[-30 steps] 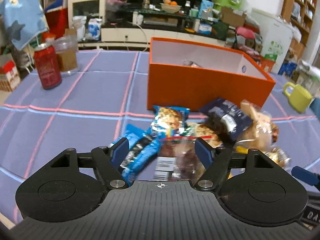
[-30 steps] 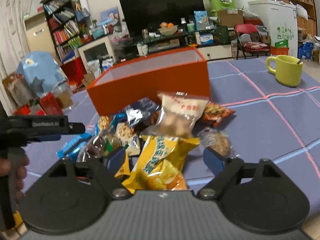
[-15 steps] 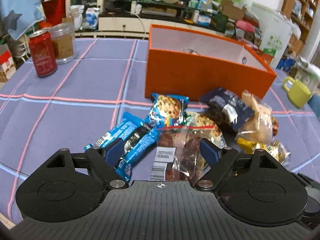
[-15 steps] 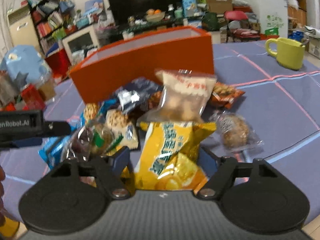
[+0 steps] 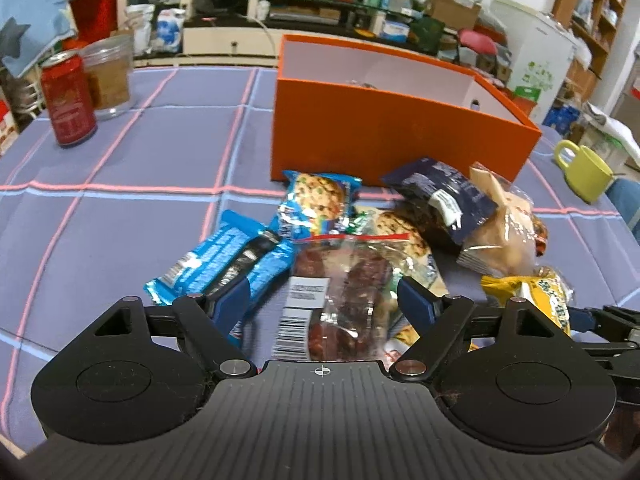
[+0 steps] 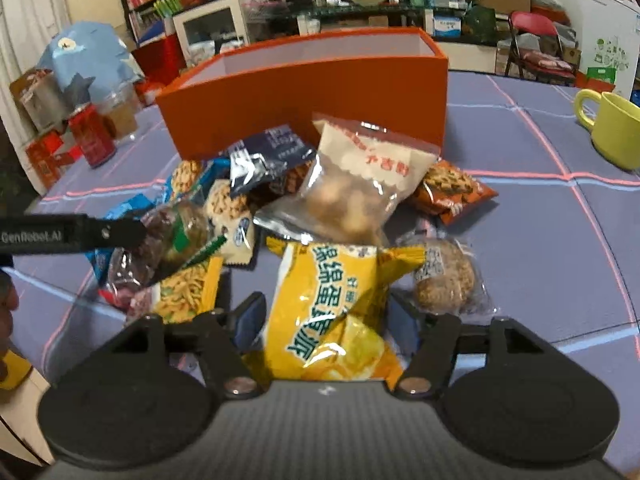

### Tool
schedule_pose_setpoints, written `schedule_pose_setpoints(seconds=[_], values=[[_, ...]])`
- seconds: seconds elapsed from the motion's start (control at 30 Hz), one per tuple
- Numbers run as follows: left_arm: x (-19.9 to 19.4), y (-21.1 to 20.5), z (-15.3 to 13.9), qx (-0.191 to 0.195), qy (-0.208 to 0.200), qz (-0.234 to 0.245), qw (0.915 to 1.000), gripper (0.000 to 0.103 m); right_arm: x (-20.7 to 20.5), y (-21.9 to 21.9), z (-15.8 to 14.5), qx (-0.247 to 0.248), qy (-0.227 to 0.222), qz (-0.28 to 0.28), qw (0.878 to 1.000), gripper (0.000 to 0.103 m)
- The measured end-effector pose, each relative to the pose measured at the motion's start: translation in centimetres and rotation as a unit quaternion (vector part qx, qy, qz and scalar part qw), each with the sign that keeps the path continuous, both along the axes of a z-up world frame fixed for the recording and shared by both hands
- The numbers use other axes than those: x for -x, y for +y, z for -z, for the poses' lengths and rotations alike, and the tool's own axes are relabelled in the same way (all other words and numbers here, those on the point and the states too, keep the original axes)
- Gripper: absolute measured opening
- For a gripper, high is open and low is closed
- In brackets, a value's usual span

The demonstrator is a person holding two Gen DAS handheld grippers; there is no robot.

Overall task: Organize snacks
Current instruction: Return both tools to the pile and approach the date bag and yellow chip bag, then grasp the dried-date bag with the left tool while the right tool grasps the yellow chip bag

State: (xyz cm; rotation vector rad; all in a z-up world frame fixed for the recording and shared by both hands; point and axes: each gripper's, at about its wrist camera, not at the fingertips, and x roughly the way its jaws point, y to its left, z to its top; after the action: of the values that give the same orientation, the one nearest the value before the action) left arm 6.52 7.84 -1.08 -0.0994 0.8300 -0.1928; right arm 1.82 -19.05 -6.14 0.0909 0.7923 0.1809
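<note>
A pile of snack packets lies in front of an orange box (image 5: 392, 136), which also shows in the right wrist view (image 6: 304, 92). My left gripper (image 5: 323, 300) is open, its fingers either side of a clear bag of dark red snacks (image 5: 344, 292). Blue wafer packets (image 5: 224, 260) lie to its left. My right gripper (image 6: 326, 318) is open around a yellow packet (image 6: 332, 312). The yellow packet also shows in the left wrist view (image 5: 536, 296). A clear bag of pale puffs (image 6: 356, 188) leans behind it.
A red can (image 5: 68, 100) and a glass jar (image 5: 108, 76) stand at the far left. A yellow-green mug (image 6: 616, 128) stands at the right. The table has a purple checked cloth (image 5: 120, 184). Room clutter lies beyond the table.
Both grippers moved forward and down into the pile. The left fingers now flank the clear bag and the right fingers flank the yellow packet.
</note>
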Motion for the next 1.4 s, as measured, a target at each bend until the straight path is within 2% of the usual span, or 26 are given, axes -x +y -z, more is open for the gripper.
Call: schedule_pose_setpoints(seconds=[0.27, 0.33, 0.53, 0.83, 0.93, 1.4], values=[[-0.8, -1.2, 1.5, -0.006, 0.028, 0.015, 0.9995, 0.048, 0.4, 0.6, 0.8, -0.001, -0.015, 0.006, 1.000, 0.075], [-1.0, -1.3, 1.9, -0.009, 0.034, 0.011, 0.9993, 0.051, 0.4, 0.4, 0.8, -0.007, -0.017, 0.012, 1.000, 0.073], [-1.2, -1.9, 2.0, -0.019, 0.027, 0.003, 0.9995, 0.052, 0.5, 0.3, 0.8, -0.015, -0.020, 0.021, 0.999, 0.073], [-1.5, -3.0, 2.5, -0.026, 0.035, 0.007, 0.9990, 0.045, 0.5, 0.9, 0.9, 0.000, -0.023, 0.018, 1.000, 0.073], [-1.4, -3.3, 2.5, -0.026, 0.035, 0.008, 0.9990, 0.038, 0.4, 0.9, 1.0, 0.003, -0.024, 0.017, 1.000, 0.074], [-1.5, -3.1, 2.5, -0.021, 0.037, 0.010, 0.9990, 0.039, 0.4, 0.9, 1.0, 0.005, -0.023, 0.015, 1.000, 0.075]])
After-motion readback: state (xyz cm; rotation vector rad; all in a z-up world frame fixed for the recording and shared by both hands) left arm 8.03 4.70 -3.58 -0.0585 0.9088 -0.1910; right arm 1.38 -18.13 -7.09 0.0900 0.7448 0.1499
